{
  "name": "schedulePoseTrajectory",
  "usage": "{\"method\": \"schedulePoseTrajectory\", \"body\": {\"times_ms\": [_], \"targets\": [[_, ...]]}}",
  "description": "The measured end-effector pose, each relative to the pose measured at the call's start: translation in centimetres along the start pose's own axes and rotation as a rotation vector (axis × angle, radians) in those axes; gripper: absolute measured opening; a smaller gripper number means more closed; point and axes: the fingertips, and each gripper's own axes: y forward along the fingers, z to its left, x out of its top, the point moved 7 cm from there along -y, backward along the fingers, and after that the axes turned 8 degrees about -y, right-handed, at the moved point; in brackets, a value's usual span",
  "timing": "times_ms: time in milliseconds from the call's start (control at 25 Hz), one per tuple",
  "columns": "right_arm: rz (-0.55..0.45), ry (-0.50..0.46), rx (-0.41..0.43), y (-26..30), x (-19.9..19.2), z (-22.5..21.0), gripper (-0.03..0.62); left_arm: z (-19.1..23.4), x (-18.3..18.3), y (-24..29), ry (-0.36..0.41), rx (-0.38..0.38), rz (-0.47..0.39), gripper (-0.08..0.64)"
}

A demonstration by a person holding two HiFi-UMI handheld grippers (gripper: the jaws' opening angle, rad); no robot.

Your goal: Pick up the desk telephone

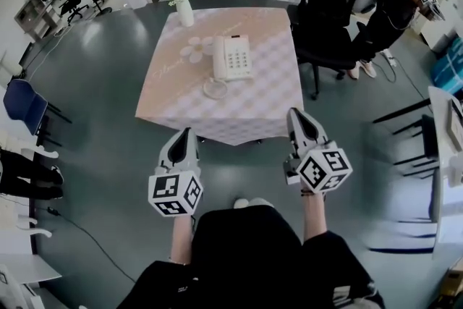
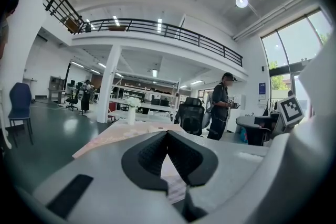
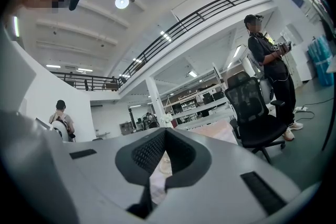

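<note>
A white desk telephone [image 1: 232, 58] lies on a table [image 1: 166, 101] draped in a pale pink checked cloth, its coiled cord [image 1: 215, 88] curled at its near end. Both grippers hang short of the table's near edge, apart from the phone. My left gripper [image 1: 188, 131] is shut and holds nothing; in the left gripper view its tips [image 2: 167, 132] meet over the pink cloth [image 2: 105, 137]. My right gripper [image 1: 295, 112] is also shut and empty, its tips [image 3: 165, 130] pointing at the table.
A white vase of flowers [image 1: 184, 5] stands at the table's far left corner, with small white discs [image 1: 194, 51] left of the phone. A black office chair [image 1: 327, 18] stands right of the table, a person [image 1: 394, 3] beyond it. A blue chair [image 1: 22, 105] stands far left.
</note>
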Motion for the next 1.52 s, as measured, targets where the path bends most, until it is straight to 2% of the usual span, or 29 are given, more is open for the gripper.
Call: {"method": "schedulePoseTrajectory", "body": {"times_ms": [560,1080,1520], "targets": [[0.038,0.021,-0.032,5.5,-0.6,-3.2,-0.009,1.4,0.2,5.8,-0.023,0.004,0.037,-0.002],[0.078,0.026,0.035,16.8,0.4,-8.5,-0.008,3.4,2.3,16.3,-0.042,0.051,0.052,-0.002],[0.13,0.051,0.098,25.3,0.2,-12.3,-0.008,4.3,3.3,22.8,-0.037,0.102,0.072,-0.002]]}}
